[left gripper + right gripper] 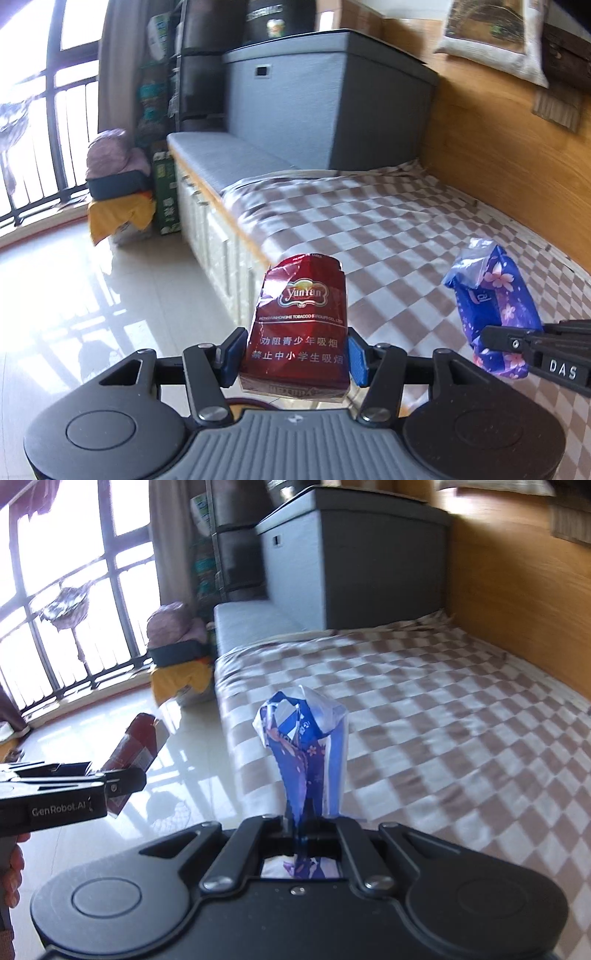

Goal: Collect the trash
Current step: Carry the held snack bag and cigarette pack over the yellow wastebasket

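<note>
My left gripper (pixel 295 356) is shut on a crumpled red cigarette pack (pixel 301 317) and holds it in the air over the bed's edge. The pack also shows in the right wrist view (pixel 135 747), with the left gripper (pixel 118 786) at the far left. My right gripper (pixel 308 825) is shut on a blue and purple flowered tissue wrapper (pixel 304 753), squeezed thin between the fingers. That wrapper (pixel 489 306) and the right gripper (pixel 495 339) show at the right of the left wrist view.
A bed with a brown and white checked cover (pixel 406 229) lies ahead and right, against a wooden wall (pixel 498 147). A grey padded bench (pixel 225 155) and grey box (pixel 325 103) stand beyond. Shiny tiled floor (pixel 92 295) is left, with bundles (pixel 118 184) near the window railing.
</note>
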The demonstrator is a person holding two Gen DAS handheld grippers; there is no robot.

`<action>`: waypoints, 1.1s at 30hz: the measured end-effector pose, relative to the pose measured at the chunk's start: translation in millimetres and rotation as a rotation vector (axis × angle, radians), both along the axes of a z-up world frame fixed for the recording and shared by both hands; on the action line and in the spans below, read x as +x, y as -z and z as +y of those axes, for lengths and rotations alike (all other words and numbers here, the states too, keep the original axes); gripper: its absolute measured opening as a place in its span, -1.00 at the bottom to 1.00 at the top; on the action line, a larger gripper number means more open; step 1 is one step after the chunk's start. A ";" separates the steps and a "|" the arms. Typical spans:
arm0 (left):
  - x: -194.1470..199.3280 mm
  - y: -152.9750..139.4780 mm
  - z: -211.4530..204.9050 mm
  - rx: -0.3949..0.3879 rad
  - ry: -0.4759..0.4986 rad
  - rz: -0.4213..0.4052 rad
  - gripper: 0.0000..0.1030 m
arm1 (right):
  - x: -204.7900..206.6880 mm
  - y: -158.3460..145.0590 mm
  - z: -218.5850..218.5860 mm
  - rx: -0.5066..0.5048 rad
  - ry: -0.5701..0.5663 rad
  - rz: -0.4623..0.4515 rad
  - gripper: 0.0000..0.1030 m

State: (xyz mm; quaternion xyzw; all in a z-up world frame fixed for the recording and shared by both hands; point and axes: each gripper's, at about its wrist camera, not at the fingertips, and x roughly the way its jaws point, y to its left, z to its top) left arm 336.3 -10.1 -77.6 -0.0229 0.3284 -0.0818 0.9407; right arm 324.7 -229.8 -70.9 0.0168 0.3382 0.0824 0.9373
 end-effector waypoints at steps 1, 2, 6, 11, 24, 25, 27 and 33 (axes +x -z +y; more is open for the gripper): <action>-1.0 2.2 5.7 -0.003 -0.009 0.005 0.08 | 0.0 2.4 8.2 -0.002 -0.014 0.006 -0.96; -2.6 5.0 12.5 -0.006 -0.018 0.011 0.08 | -0.7 5.0 17.6 -0.003 -0.029 0.012 -0.96; -8.8 18.8 38.9 -0.014 -0.060 0.038 0.08 | 0.4 17.1 50.8 -0.013 -0.086 0.037 -0.96; -11.9 38.3 70.5 -0.019 -0.114 0.077 0.08 | 5.9 38.1 88.9 -0.026 -0.149 0.080 -0.96; -6.0 119.9 122.0 -0.069 -0.200 0.245 0.08 | 25.2 117.7 146.1 -0.076 -0.231 0.252 -0.96; -4.2 127.5 123.4 -0.075 -0.201 0.263 0.08 | 26.8 125.4 147.8 -0.081 -0.233 0.268 -0.96; -0.9 144.4 126.2 -0.089 -0.205 0.307 0.08 | 31.8 140.5 151.5 -0.091 -0.233 0.300 -0.96; 10.3 195.3 136.7 -0.135 -0.238 0.434 0.08 | 47.2 186.2 156.0 -0.096 -0.226 0.410 -0.96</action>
